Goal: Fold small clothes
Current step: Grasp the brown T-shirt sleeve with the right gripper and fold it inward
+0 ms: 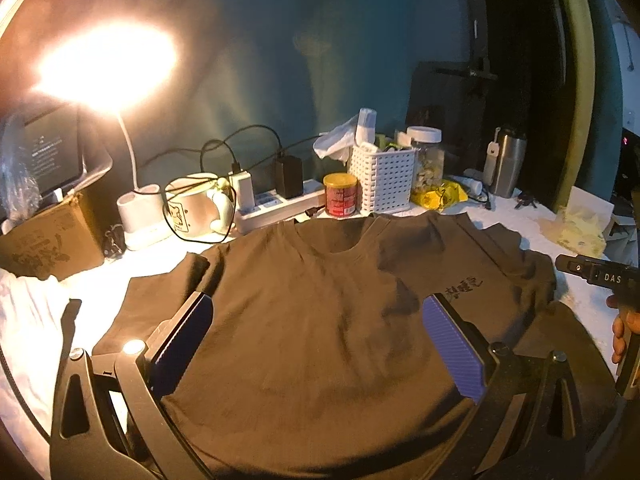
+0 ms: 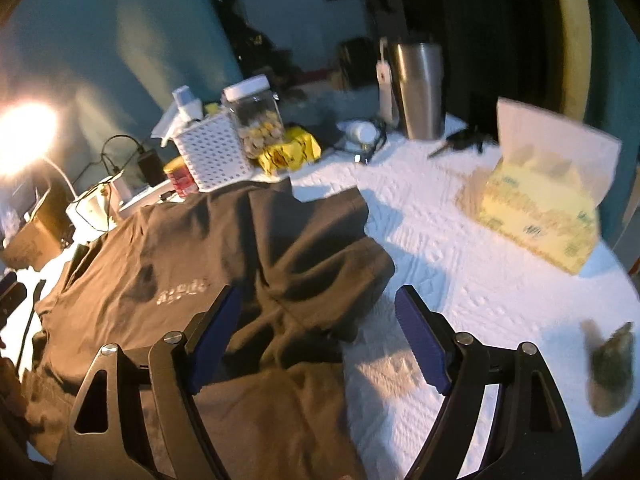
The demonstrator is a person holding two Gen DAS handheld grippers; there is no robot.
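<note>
My brown T-shirt [image 1: 320,320] lies mostly flat, right sleeve [image 2: 320,264] maybe flipped inward; left gripper [image 1: 316,320] and right gripper [image 2: 320,316] both spread, pinching nothing.

1. The T-shirt [image 1: 304,312] is dark brown, with small pale lettering on the chest.
2. The table [image 2: 472,280] is covered in white with a raised, embossed pattern.
3. Both grippers, left [image 1: 316,336] and right [image 2: 320,332], are black with ribbed blue pads [image 1: 454,350].
4. The basket [image 1: 384,180] at the far edge is white, pierced with a grid of holes.
5. The can [image 1: 340,194] is red with a yellow lid.
6. The bag [image 2: 290,154] is yellow with dark print.
7. The tumbler [image 2: 420,88] is bare steel grey.
8. The tissue pack [image 2: 536,216] near the right edge is pale yellow with green marks.
9. The wall [image 1: 280,40] is teal.
</note>
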